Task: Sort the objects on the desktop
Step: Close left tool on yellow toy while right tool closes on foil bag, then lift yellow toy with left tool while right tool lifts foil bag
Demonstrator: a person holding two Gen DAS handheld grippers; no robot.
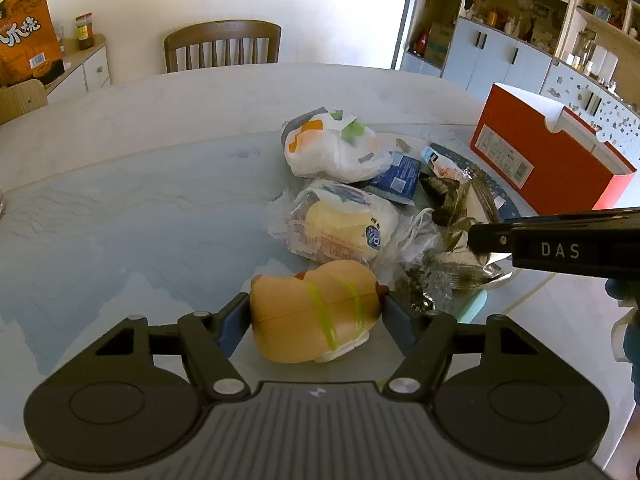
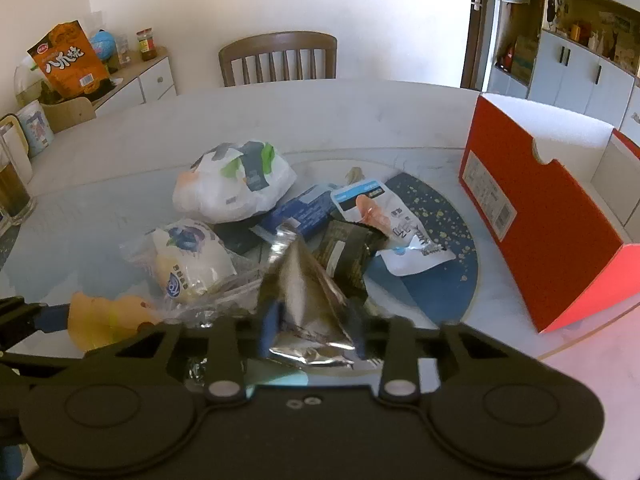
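My left gripper (image 1: 316, 312) is shut on a tan hot-dog toy (image 1: 316, 312) with green stripes, at the near edge of a pile on the table. The toy also shows in the right wrist view (image 2: 104, 320). My right gripper (image 2: 314, 324) is shut on a crumpled silver foil wrapper (image 2: 304, 304); it enters the left wrist view from the right (image 1: 476, 240). The pile holds a wrapped bun (image 1: 344, 228), a white plastic bag (image 1: 336, 152), a blue packet (image 2: 300, 210), a dark wrapper (image 2: 348, 256) and a white snack sachet (image 2: 384, 224).
An open red box (image 2: 540, 216) stands at the right on the table (image 2: 320, 120). A blue speckled mat (image 2: 440, 240) lies under the pile. A wooden chair (image 2: 278, 58) is at the far side. A glass (image 2: 12, 188) and a cup stand far left.
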